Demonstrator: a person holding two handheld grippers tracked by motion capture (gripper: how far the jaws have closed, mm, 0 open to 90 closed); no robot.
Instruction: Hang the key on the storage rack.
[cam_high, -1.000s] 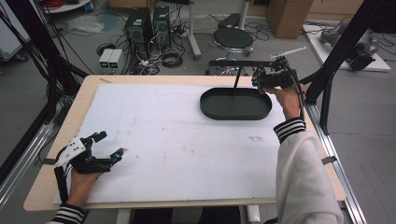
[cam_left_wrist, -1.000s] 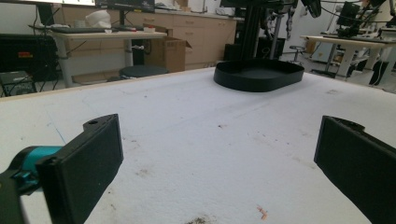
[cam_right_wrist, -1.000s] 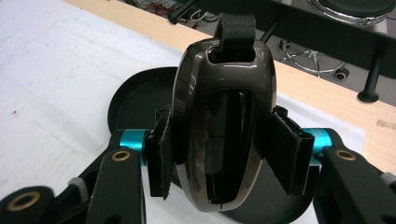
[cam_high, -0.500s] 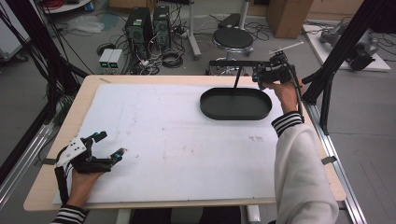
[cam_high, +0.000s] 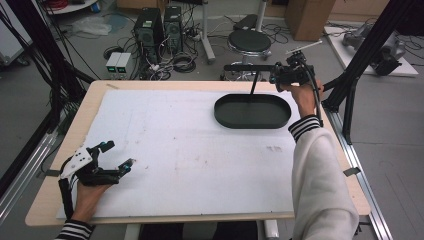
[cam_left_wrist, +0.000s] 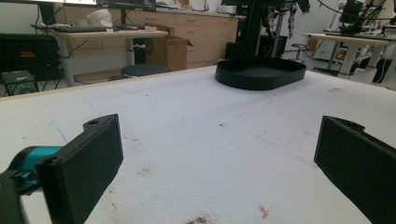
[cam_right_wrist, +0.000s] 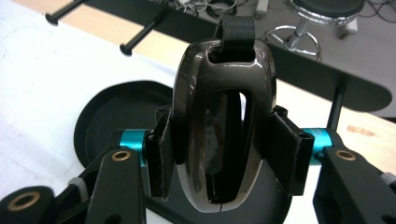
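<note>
While the right claw (cam_right_wrist: 219, 154) clamps a glossy fob (cam_right_wrist: 222, 126) above the tray (cam_right_wrist: 116, 112) and the left claw (cam_left_wrist: 219, 168) rests apart on the tabletop (cam_high: 175, 140), its slick shell could slip free.

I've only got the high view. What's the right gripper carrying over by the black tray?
Observer: A glossy dark brown key fob, clamped between the right gripper jaws.
Operator: Anything attached to it?
Observer: A black strap through its top slot.
Operator: Is it above the tray?
Observer: In the right gripper view, the black oval tray lies directly behind the fob.
Operator: And the left gripper?
Observer: The left gripper jaws stand wide apart, with bare white table cover between them.
</note>
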